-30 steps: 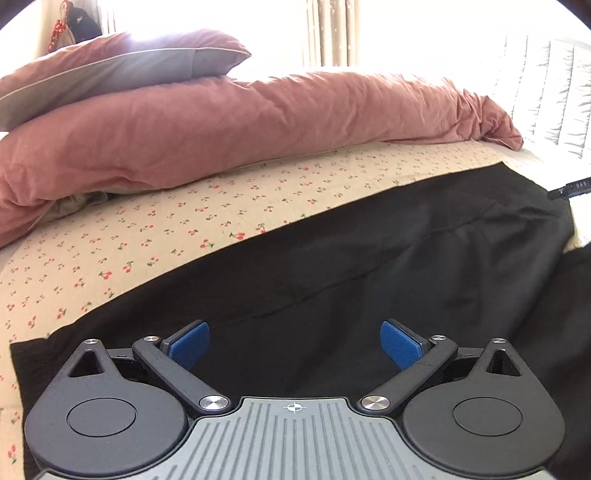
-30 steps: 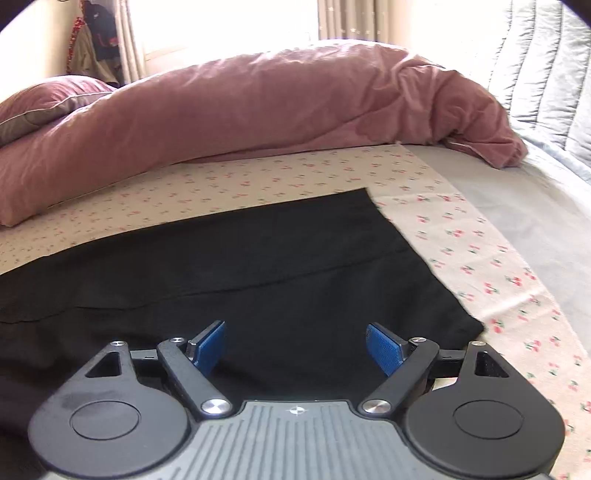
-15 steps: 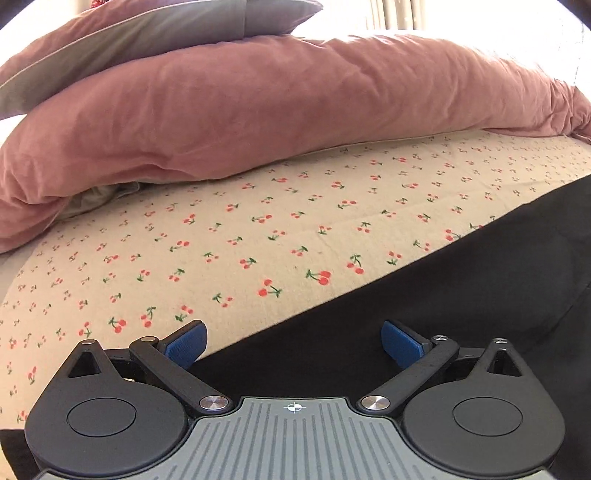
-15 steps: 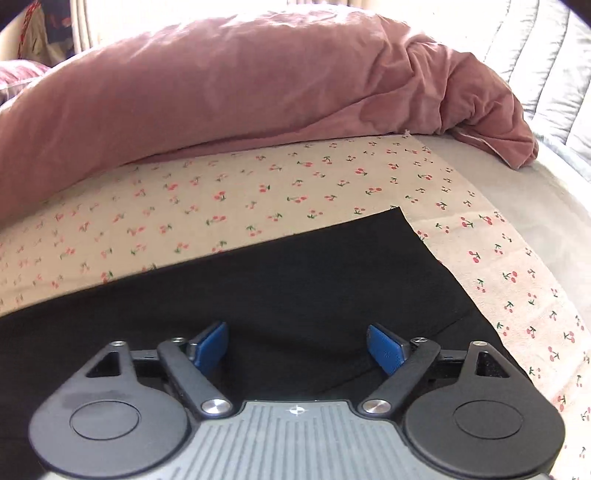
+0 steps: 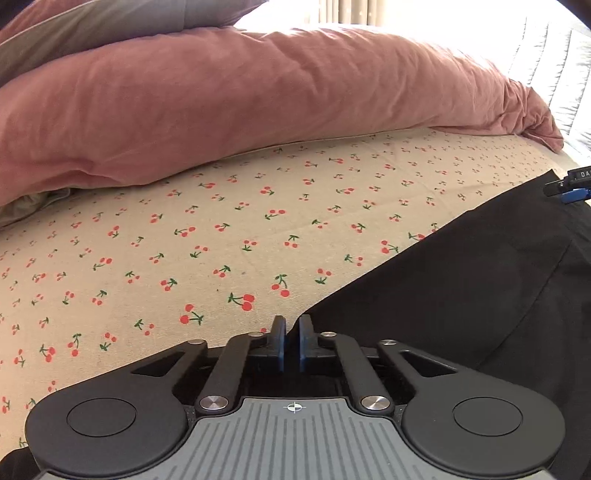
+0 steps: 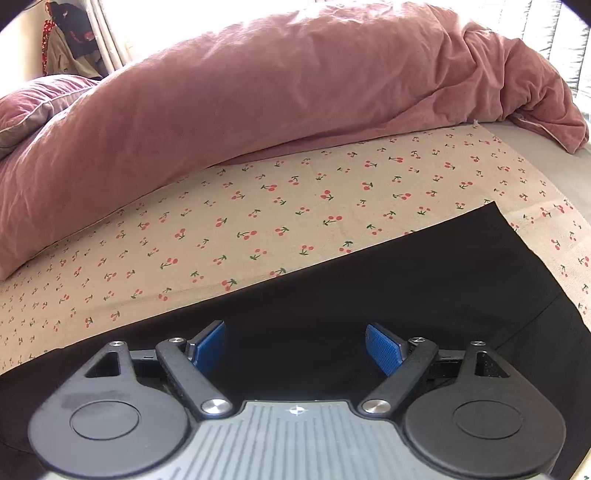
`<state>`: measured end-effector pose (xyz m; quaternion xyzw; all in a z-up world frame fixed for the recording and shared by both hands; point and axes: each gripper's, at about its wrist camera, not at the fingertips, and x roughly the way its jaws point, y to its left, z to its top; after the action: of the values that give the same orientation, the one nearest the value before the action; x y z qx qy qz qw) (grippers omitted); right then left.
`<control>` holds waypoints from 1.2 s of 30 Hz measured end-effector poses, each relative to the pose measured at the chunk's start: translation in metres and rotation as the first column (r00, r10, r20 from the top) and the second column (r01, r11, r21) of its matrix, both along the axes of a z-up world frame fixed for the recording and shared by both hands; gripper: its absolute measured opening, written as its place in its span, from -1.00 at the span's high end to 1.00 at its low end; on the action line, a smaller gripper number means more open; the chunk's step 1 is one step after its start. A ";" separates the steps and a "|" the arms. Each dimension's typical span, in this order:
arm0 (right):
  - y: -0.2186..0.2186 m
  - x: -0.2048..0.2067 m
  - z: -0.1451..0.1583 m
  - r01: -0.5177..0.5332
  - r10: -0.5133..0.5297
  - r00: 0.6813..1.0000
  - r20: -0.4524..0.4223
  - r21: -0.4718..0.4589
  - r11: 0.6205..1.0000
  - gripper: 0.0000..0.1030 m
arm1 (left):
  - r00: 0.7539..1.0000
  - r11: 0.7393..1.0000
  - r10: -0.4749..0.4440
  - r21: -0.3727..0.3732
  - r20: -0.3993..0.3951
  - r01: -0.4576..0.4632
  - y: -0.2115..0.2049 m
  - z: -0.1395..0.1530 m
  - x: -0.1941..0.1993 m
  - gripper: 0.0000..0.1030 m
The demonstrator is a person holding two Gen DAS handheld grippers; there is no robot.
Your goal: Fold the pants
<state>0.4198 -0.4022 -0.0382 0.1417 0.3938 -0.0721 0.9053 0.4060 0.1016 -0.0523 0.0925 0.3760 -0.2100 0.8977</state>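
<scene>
Black pants [image 5: 476, 280] lie flat on a cherry-print sheet [image 5: 221, 229]. My left gripper [image 5: 291, 341] is shut at the pants' far edge, its blue pads pinched together on the edge of the cloth. In the right wrist view the pants [image 6: 388, 284] spread under my right gripper [image 6: 295, 347], which is open with its blue pads wide apart just above the black cloth. The tip of the right gripper shows at the far right of the left wrist view [image 5: 572, 186].
A bunched pink duvet [image 5: 258, 92] runs along the back of the bed, also in the right wrist view [image 6: 277, 92]. A pink and grey pillow [image 5: 92, 26] sits on it at the left. A grey quilted cover [image 6: 554, 33] lies at the right.
My left gripper has closed at the pants' far edge. My right gripper has moved forward toward the far edge and stays open.
</scene>
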 end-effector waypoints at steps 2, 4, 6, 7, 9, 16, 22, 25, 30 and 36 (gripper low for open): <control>0.003 -0.002 0.001 0.010 -0.010 1.000 0.001 0.032 0.999 -0.62 | 0.999 1.000 -0.004 -0.002 0.036 0.004 -0.002 0.005 -0.011 1.00; 0.003 -0.004 0.002 0.016 -0.017 1.000 0.005 0.065 0.998 -0.62 | 0.998 1.000 -0.007 -0.025 0.063 0.009 -0.001 0.012 -0.022 1.00; 0.002 -0.007 0.004 0.023 -0.025 1.000 0.013 0.105 0.994 -0.63 | 0.997 0.998 -0.012 -0.054 0.077 0.016 0.002 0.018 -0.035 1.00; 0.001 -0.008 0.004 0.028 -0.030 0.999 0.016 0.127 0.992 -0.63 | 0.997 0.998 -0.016 -0.066 0.080 0.021 0.004 0.021 -0.042 1.00; -0.001 -0.012 0.005 0.037 -0.040 0.999 0.019 0.173 0.984 -0.64 | 0.995 0.996 -0.027 -0.078 0.092 0.034 0.004 0.029 -0.057 1.00; -0.003 -0.016 0.002 0.064 -0.081 0.996 0.043 0.314 0.947 -0.63 | 0.991 0.991 -0.076 -0.102 0.113 0.087 0.001 0.044 -0.102 1.00; -0.004 -0.008 -0.018 0.136 -0.175 0.983 0.053 0.427 0.894 -0.15 | 0.992 0.993 -0.073 -0.089 0.100 0.082 -0.004 0.039 -0.114 1.00; -0.002 -0.006 -0.022 0.148 -0.198 0.978 0.071 0.439 0.886 0.75 | 0.993 0.994 -0.067 -0.083 0.094 0.075 -0.005 0.038 -0.118 1.00; 0.002 -0.025 -0.012 0.148 -0.199 0.976 0.087 0.401 0.904 0.97 | 0.995 0.996 -0.039 -0.080 0.092 0.046 -0.006 0.042 -0.127 1.00; 0.001 -0.084 0.035 0.072 -0.142 0.973 0.184 0.346 0.936 0.98 | 0.996 0.993 0.024 -0.113 0.080 -0.015 -0.002 0.056 -0.153 1.00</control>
<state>0.3362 -0.4016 -0.0032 0.3224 0.2962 -0.0380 0.8983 0.2533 0.0995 0.0039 0.0466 0.3275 -0.2182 0.9181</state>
